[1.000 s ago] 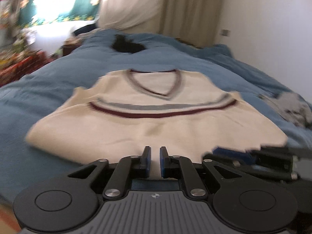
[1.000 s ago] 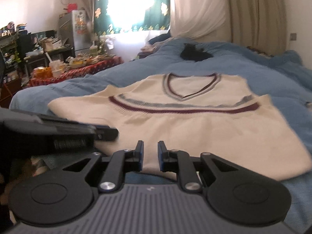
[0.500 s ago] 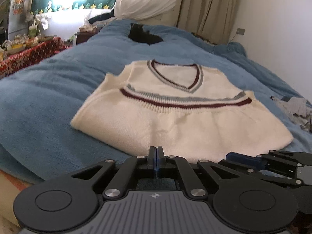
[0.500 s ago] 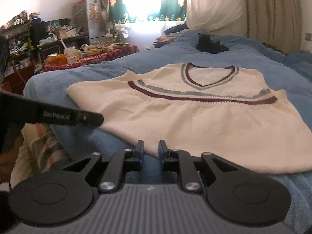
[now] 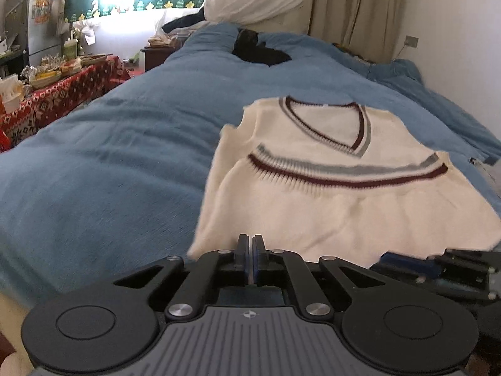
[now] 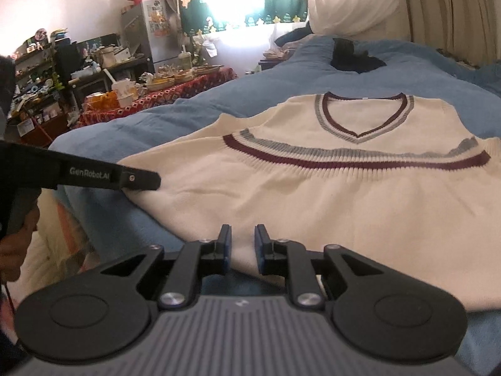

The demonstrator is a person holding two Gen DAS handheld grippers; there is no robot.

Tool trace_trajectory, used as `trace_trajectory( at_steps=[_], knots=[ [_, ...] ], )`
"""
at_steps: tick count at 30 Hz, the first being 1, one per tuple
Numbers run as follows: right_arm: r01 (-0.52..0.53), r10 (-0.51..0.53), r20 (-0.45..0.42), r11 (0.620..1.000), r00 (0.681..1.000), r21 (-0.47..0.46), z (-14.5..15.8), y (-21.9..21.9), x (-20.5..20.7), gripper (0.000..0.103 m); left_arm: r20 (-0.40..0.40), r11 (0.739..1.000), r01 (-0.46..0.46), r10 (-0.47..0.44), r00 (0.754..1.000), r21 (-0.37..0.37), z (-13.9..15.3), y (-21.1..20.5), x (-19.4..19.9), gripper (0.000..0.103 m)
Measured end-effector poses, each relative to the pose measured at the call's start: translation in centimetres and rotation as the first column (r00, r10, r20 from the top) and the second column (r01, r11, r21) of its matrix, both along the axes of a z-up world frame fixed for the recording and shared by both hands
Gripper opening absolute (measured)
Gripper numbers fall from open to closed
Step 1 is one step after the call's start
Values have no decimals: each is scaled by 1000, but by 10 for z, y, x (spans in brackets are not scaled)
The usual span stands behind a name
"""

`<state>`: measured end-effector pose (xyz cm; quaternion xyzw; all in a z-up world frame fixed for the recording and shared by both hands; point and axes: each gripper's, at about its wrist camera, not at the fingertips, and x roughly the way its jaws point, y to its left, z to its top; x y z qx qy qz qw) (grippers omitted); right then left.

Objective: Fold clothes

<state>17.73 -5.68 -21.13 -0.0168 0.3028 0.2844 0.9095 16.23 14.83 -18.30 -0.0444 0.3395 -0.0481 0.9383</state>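
A cream vest [image 6: 328,188] lies flat on the blue bed [image 5: 109,163], ahead of both tools. The left tool [image 5: 250,252] is pressed together, empty, at the vest's near corner. The right tool [image 6: 243,241] stands slightly spread over the hem. A black garment [image 5: 256,51] lies far beyond.

Vest [image 6: 328,188] flat on bed [image 5: 109,163]; cluttered table [image 6: 175,92] left of bed.

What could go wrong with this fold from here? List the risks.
1. The left tool is shut at the hem of the cream vest; whether it holds cloth is unclear, so a lift may leave that corner behind.
2. The right tool stands slightly open at the hem, so an uneven lift could skew the vest on the soft blue blanket.
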Motion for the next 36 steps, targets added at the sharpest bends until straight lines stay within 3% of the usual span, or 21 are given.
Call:
trace_trajectory(
  at_steps=[3, 7, 9, 11, 16, 23, 28, 32, 36],
  knots=[
    [-8, 8, -6, 1000, 1000, 7, -1, -5, -5, 18, 20, 998, 21, -22, 1000, 64, -1, 0, -14, 5],
    [-28, 28, 13, 999, 1000, 22, 7, -12, -12, 19, 45, 997, -3, -1, 999, 83, 8, -2, -26, 4],
    [-43, 42, 44, 999, 998, 26, 14, -16, -15, 19, 73, 993, 23, -31, 997, 113, 14, -9, -32, 9],
    [-44, 42, 53, 999, 998, 29, 18, -16, -12, 19, 106, 985, 61, -79, 991, 162, 19, -20, -33, 22],
    [-37, 36, 29, 999, 999, 22, 14, -3, -2, 19, 97, 984, 42, -60, 993, 174, 21, -22, -17, 23],
    [-56, 55, 35, 998, 998, 23, 11, -19, -21, 18, 57, 993, -3, -4, 998, 120, 14, 4, -19, 19],
    [46, -47, 42, 998, 998, 44, 27, -64, -30, 18, 47, 995, -48, 44, 998, 90, 14, 13, -30, 19],
    [186, -185, 94, 982, 978, -9, 44, -109, -43, 22, 28, 997, -50, 52, 998, -64, 15, 24, -39, 27],
    [336, -325, 132, 939, 937, -72, 52, -155, -50, 30, 8, 979, -81, 84, 996, -187, 14, 35, -39, 30]
  ],
)
